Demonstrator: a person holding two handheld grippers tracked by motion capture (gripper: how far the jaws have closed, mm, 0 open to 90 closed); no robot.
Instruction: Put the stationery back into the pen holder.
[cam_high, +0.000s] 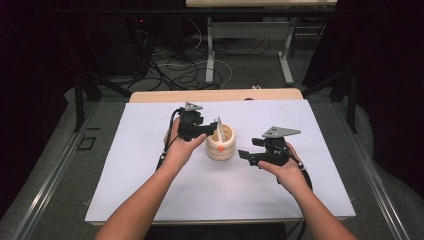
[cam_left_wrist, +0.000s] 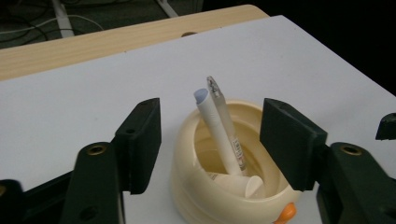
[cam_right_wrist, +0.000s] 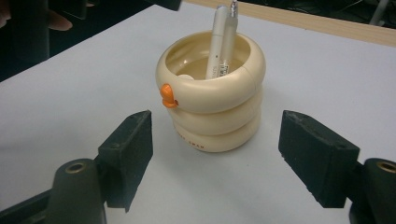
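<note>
Pen holder base below frame

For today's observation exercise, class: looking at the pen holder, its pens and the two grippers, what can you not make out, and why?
- Lower ends of the two pens: hidden inside the cream pen holder, both gripper views.
- Small print on the holder's bottom ring, right gripper view: too small to read.
- Label on one pen, left gripper view: blurred.
- Left gripper jaw tips, high view: too small and dark against the holder.

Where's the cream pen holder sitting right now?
In the high view the cream pen holder stands mid-table on the white sheet, between the left tool and right tool, two pens leaning inside.
</note>
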